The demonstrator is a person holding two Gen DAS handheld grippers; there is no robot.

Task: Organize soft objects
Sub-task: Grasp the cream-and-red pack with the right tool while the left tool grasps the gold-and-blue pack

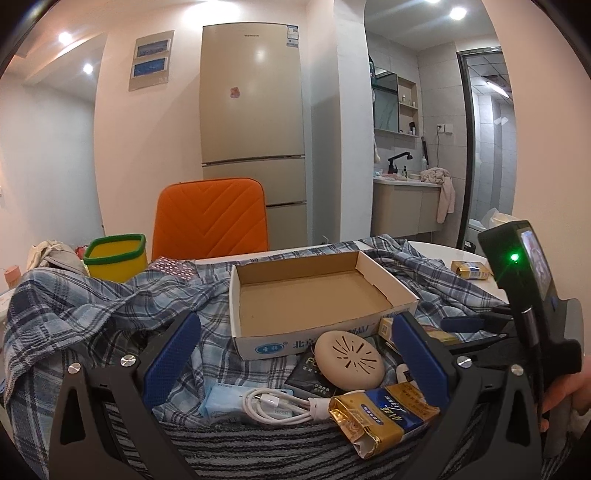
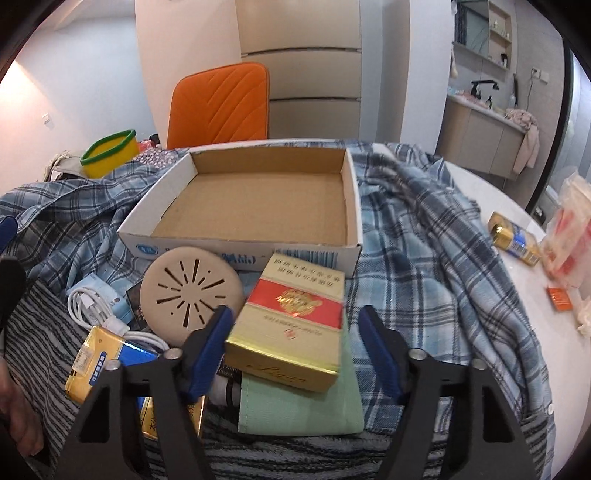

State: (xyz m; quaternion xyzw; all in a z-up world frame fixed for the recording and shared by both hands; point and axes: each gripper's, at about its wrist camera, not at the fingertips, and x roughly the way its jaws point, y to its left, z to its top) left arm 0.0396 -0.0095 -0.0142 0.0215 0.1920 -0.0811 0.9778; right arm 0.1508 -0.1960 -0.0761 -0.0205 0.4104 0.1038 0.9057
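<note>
The red-and-gold cigarette pack (image 2: pixel 291 325) lies on the green cloth (image 2: pixel 303 406) before the cardboard tray (image 2: pixel 236 247) — light, crushable; I'd pinch its long sides. Right claw (image 2: pixel 295 350) half-wide around it, left claw (image 1: pixel 295 362) wide, empty.

A tall beige refrigerator (image 1: pixel 253 122) stands against pale cream walls under round recessed ceiling lights (image 1: pixel 457 13). An orange padded chair with chevron stitching (image 1: pixel 210 218) sits behind the white round desk (image 2: pixel 491 195). Through an arched opening is a tiled washroom with a beige vanity cabinet (image 1: pixel 402 206) and black faucet (image 1: pixel 398 159).
</note>
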